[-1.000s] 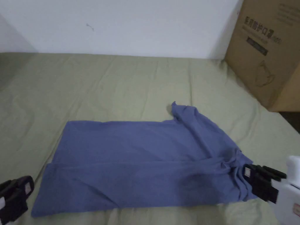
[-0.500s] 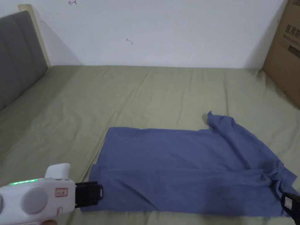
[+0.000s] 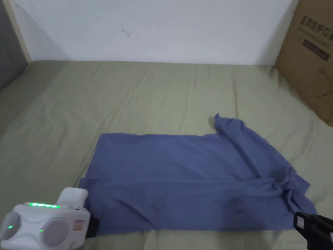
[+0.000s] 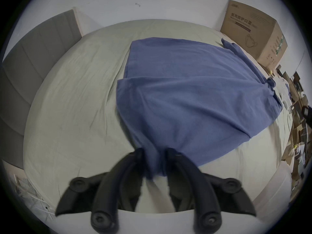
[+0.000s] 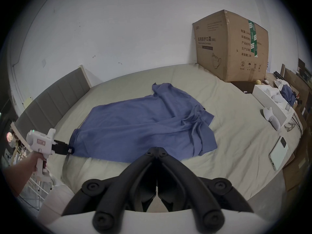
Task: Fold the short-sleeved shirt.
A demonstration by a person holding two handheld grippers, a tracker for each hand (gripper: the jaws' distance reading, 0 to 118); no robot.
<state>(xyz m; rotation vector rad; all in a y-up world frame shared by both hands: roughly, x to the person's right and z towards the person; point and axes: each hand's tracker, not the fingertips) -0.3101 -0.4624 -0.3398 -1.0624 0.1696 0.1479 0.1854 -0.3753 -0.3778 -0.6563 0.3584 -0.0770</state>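
Left gripper (image 4: 154, 155) now pinching shirt (image 3: 195, 182) corner

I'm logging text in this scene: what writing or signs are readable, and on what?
Cardboard box: printed characters and handling symbols, too blurred to quote safely.
Left gripper: a small sticker on its body, too small to read.
Shirt: no writing.

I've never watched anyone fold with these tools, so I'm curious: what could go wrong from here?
The left gripper pinches just the near corner of the blue shirt; a pull might slip it free or drag the whole shirt across the bed sheet. The right gripper is shut on nothing, short of the hem, so a one-sided lift could skew the fold. The far sleeve is bunched and may fold in crooked.
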